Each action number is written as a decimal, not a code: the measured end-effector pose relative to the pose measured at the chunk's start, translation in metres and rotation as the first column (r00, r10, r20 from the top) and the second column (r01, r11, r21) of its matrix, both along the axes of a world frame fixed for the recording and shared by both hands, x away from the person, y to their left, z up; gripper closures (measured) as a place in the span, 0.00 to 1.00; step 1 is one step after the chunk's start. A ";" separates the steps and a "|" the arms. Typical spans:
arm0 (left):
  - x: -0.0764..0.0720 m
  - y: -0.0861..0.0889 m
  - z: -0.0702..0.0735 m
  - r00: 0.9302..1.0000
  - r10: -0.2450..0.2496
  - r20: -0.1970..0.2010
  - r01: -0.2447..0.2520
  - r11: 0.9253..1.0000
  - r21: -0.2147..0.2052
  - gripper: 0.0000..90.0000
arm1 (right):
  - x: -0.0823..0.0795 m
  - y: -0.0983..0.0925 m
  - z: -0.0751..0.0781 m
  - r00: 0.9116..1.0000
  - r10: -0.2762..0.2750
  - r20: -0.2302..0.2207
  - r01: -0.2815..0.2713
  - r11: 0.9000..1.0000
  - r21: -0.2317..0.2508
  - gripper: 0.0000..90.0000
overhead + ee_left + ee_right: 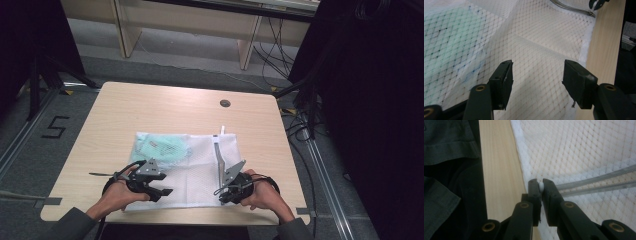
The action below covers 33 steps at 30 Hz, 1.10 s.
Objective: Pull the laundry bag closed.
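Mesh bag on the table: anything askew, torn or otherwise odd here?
Nothing torn or spilled. The white mesh bag lies flat on the table, with a pale green item inside its far left corner. Its zipper gapes open. The right gripper pinches the bag's edge at the zipper's end; the left gripper hovers open over the mesh.

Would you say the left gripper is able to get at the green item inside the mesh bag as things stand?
Probably not directly: the green item lies inside the mesh bag, so netting covers it. The open left gripper hovers over bare mesh beside it.

Overhead forward-down view; two close tool views sharing mesh bag (200, 165).
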State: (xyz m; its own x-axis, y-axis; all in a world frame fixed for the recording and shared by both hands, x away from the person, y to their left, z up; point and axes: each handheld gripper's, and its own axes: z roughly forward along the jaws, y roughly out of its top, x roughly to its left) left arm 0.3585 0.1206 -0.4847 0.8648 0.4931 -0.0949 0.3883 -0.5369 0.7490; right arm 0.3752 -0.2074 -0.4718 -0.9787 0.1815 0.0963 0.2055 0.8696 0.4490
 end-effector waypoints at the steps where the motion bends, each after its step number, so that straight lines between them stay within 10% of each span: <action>1: 0.000 0.000 0.000 1.000 -0.001 0.000 0.001 1.000 -0.001 0.45 | 0.000 -0.002 0.001 1.000 0.000 -0.007 0.000 1.000 -0.001 0.95; 18: -0.003 -0.009 0.001 1.000 -0.023 0.011 0.023 1.000 -0.015 0.45 | -0.001 -0.009 0.006 0.999 -0.048 0.010 0.048 0.999 -0.006 0.96; 33: -0.021 -0.091 -0.011 0.985 -0.170 0.041 0.172 0.984 -0.052 0.44 | 0.001 -0.004 0.016 0.997 -0.081 0.004 0.081 0.996 0.041 0.96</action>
